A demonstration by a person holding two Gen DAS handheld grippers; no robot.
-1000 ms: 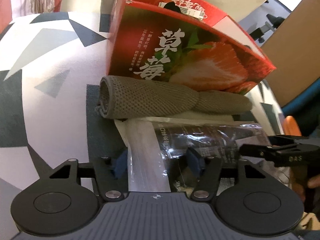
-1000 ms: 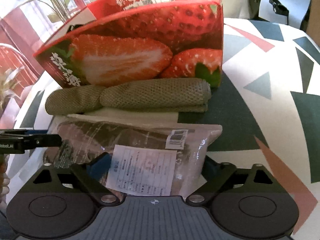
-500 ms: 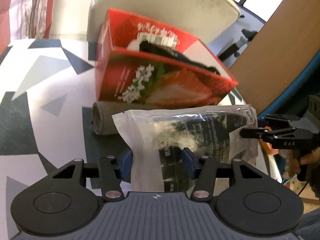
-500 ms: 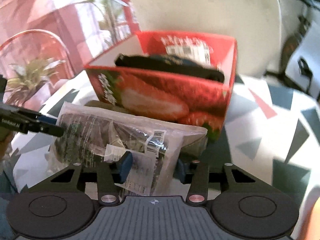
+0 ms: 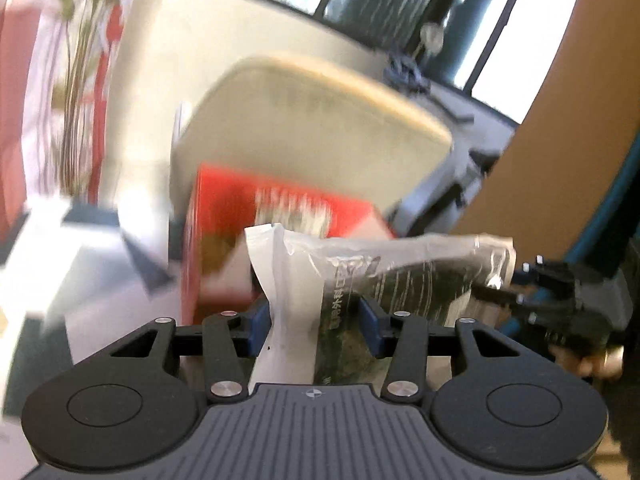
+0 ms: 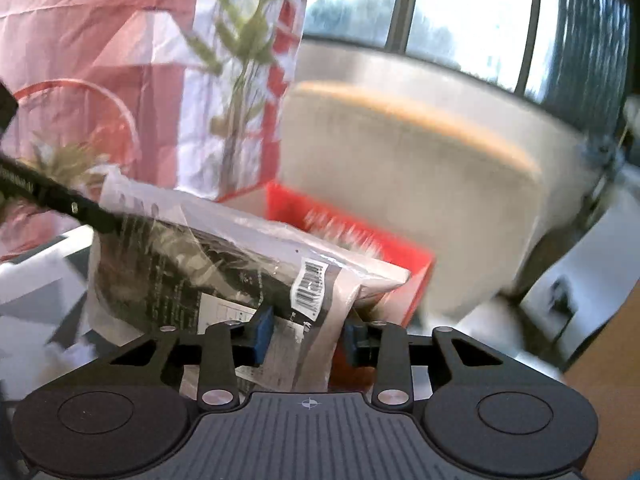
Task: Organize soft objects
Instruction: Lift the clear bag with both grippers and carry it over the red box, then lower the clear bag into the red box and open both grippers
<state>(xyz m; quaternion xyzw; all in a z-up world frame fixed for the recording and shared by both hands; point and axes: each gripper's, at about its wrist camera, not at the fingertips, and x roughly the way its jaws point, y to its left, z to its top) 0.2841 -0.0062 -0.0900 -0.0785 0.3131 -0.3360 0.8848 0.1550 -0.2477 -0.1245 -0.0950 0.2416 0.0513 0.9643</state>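
While a clear plastic packet [image 5: 384, 280] of dark soft goods is held aloft between both tools, the left hand-held gripper [image 5: 316, 320] is clamped on one end and the right hand-held gripper [image 6: 308, 330] on the other. The carrying step appears underway; lowering into the red strawberry box [image 5: 224, 232] behind is judged next.
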